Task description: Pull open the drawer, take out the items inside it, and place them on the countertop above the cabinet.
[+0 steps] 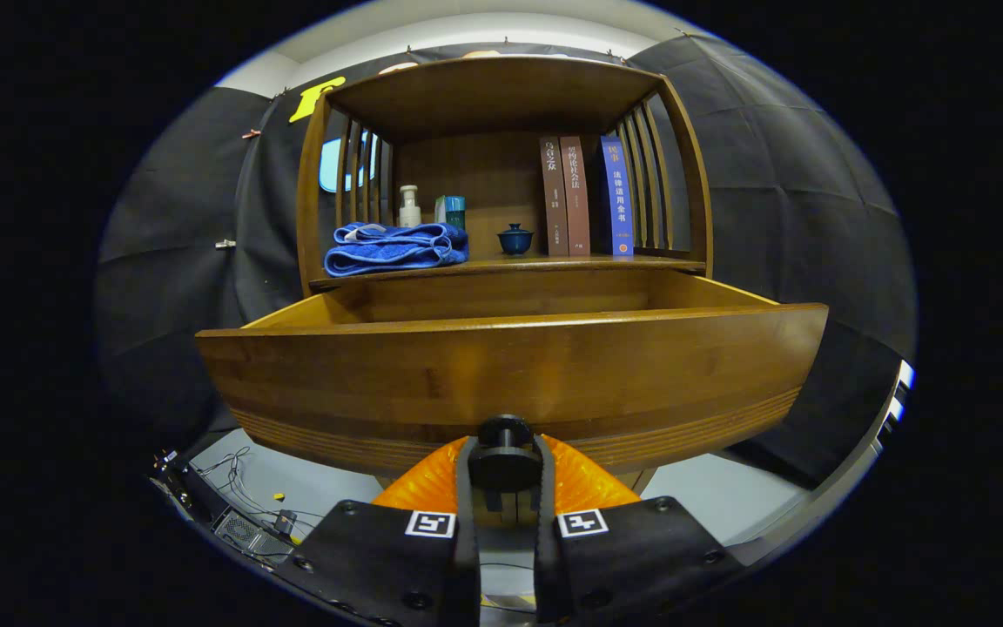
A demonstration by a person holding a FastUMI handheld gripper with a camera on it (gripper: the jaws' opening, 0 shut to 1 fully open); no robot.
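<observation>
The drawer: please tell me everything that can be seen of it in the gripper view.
The drawer looks like brown varnished wood, with a broad front panel that has fine grooves along its lower edge. It is pulled out from under the shelf, and its inner side and back walls show; its floor is hidden. The gripper has its jaws closed on the dark round knob at the front's lower middle.

Glossy varnished wood on drawer (510,366) and shelf (501,261); soft terry cloth towel (395,246); matt knob (504,453); glazed cup (515,239).
</observation>
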